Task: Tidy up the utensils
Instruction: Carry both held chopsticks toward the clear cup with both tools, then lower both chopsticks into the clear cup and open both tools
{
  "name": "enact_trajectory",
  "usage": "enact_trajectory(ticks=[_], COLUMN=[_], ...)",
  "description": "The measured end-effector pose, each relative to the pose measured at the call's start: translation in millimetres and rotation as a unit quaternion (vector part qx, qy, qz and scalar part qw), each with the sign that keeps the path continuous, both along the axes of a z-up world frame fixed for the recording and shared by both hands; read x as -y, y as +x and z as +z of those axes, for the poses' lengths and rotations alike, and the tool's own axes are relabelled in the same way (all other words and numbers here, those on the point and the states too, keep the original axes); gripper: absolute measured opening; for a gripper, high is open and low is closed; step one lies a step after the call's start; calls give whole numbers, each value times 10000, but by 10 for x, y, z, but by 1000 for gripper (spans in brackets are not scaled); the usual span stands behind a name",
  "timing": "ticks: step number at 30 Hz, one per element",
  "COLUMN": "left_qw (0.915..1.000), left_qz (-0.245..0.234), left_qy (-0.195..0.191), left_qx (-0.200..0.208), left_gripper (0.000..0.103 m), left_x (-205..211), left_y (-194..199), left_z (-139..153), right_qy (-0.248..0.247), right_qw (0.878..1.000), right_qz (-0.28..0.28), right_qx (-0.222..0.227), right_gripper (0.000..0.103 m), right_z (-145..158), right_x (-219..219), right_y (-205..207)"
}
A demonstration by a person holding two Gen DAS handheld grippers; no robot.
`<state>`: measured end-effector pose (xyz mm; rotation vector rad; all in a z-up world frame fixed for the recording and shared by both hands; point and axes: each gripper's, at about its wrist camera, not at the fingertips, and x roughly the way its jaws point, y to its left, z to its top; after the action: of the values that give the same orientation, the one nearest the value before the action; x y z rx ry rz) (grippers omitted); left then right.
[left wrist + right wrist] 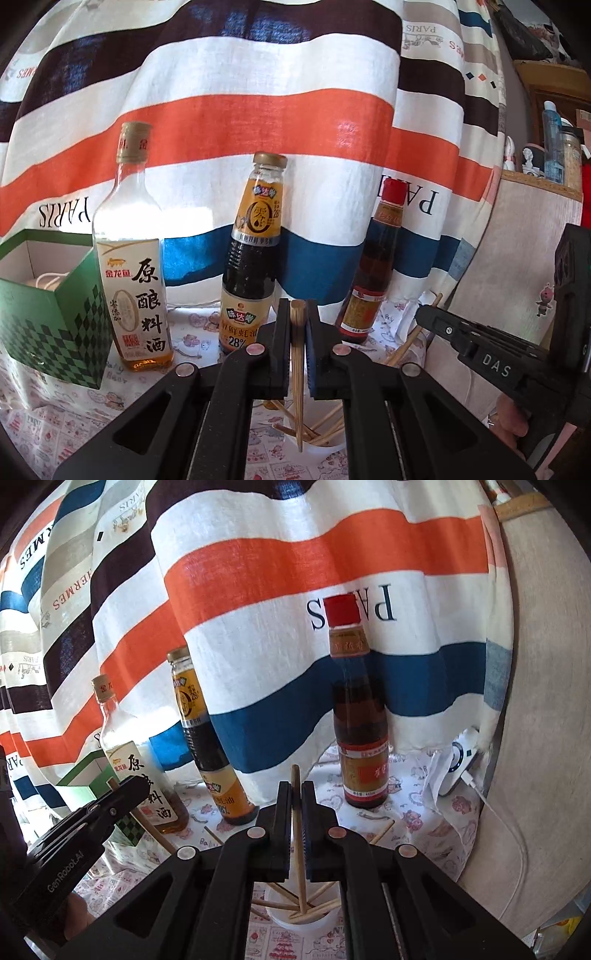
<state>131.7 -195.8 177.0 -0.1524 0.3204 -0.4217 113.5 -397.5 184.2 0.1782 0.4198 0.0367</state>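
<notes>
Left gripper (297,325): jaws narrow, clamped on one chopstick (297,369) near its thick end. Right gripper (295,808): likewise pinching a second chopstick (297,834). Both tips hang over the white cup (295,921), which holds more sticks. Judged light, stiff, smooth wood; likely to pivot, so grip mid-shaft. Bottles stand behind on the desk (417,823).

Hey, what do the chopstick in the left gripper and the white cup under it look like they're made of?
The chopstick looks like bamboo or light wood: matte tan, with fine lengthwise grain and a squared top end. The white cup below it seems to be plastic, smooth and slightly translucent at the rim, though little of it shows, so that is uncertain.
</notes>
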Motion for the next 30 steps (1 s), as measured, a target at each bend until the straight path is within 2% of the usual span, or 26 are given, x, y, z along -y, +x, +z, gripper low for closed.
enact_trajectory(ticks=[3,6,11,17,23,25,30], left_qw=[9994,9987,9990,9977,9984,9973,9970], left_qz=[-4,-59,-48,320,277,431,348], left_qy=[-326,-478,-429,-37,-276,-409,-450], left_qx=[-153,-178,111,602,403,439,528], left_gripper=[6,6,6,7,6,6,6], left_x=[-73,-102,-54,60,-14,-38,-13], left_y=[85,108,19,-75,23,44,102], left_z=[-67,-28,126,70,19,21,47], right_qy=[-66,-253,-172,13,-45,-19,-87], right_qw=[9999,9995,9993,9987,9980,9979,9977], right_qz=[8,17,29,87,146,167,204], right_qx=[-121,-212,-336,-496,-608,-633,-637], right_gripper=[6,6,6,6,6,6,6], right_z=[-119,-225,-352,-415,-487,-502,-508], right_x=[-14,-67,-62,-19,-40,-45,-59], right_y=[6,12,38,67,60,56,47])
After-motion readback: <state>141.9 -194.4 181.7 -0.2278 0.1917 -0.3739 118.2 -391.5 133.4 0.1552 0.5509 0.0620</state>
